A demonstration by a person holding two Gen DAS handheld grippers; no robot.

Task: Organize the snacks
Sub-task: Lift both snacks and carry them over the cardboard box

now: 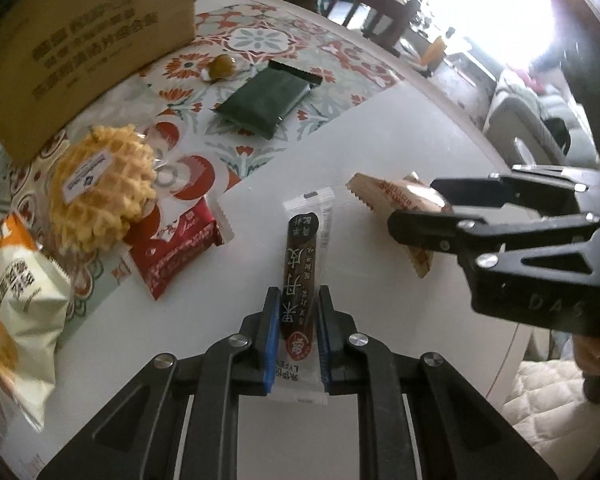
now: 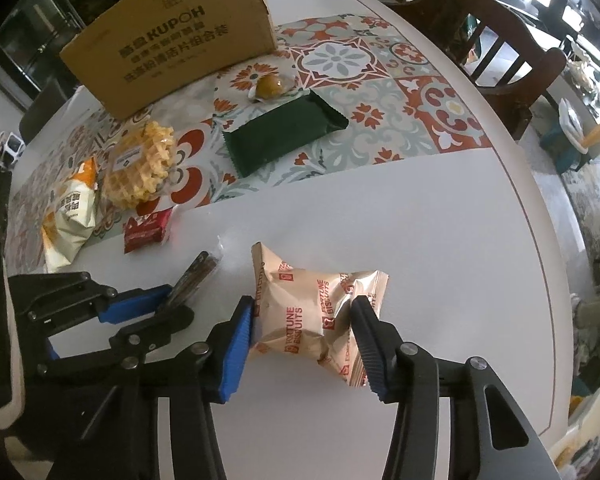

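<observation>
My left gripper (image 1: 298, 320) is shut on a long brown snack stick (image 1: 303, 264) in a clear-ended wrapper, at the white table. It also shows in the right wrist view (image 2: 168, 304) with the stick (image 2: 194, 278). My right gripper (image 2: 304, 332) is shut on a beige Fortune Biscuits packet (image 2: 300, 312) resting on the table; in the left wrist view it (image 1: 416, 212) pinches the same packet (image 1: 380, 192). A cardboard box (image 2: 172, 36) stands at the back.
On the patterned mat (image 2: 380, 92) lie a dark green packet (image 2: 284, 132), a wrapped round candy (image 2: 269, 86), a wrapped waffle (image 2: 140, 168), a white-orange bag (image 2: 70, 216) and a red packet (image 2: 146, 230). A wooden chair (image 2: 492, 52) stands beyond the table's far right edge.
</observation>
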